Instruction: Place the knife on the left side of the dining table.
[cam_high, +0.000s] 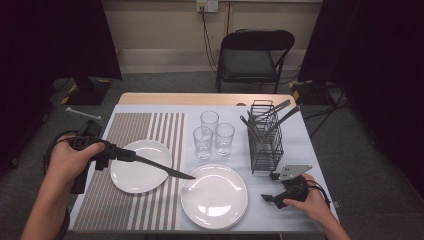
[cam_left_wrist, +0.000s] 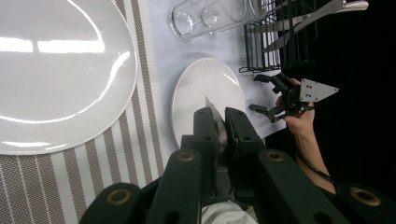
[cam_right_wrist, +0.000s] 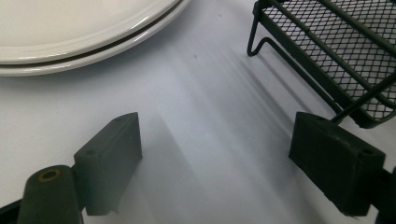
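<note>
The left gripper is clamped on the handle end of a knife, its jaws drawn close together with the blade between them. From the high view, the knife runs level from the gripper out over the left plate, crossing that plate's near right part, and its tip reaches the left rim of the right plate. In the left gripper view, the thin blade shows edge-on between the two pads, pointing at the right plate. The left plate lies on a striped mat; the right plate sits just beside the mat, on the white cloth. Three glasses stand in a cluster behind the right plate. A black wire rack with cutlery standing in it is to the right of the glasses and behind the right plate's far right edge. The right gripper rests low on the cloth just right of the right plate and in front of the rack, with its jaws spread wide and nothing between them; the right gripper view shows bare cloth between its pads, the plate's rim ahead to one side and the rack's base to the other.
</note>
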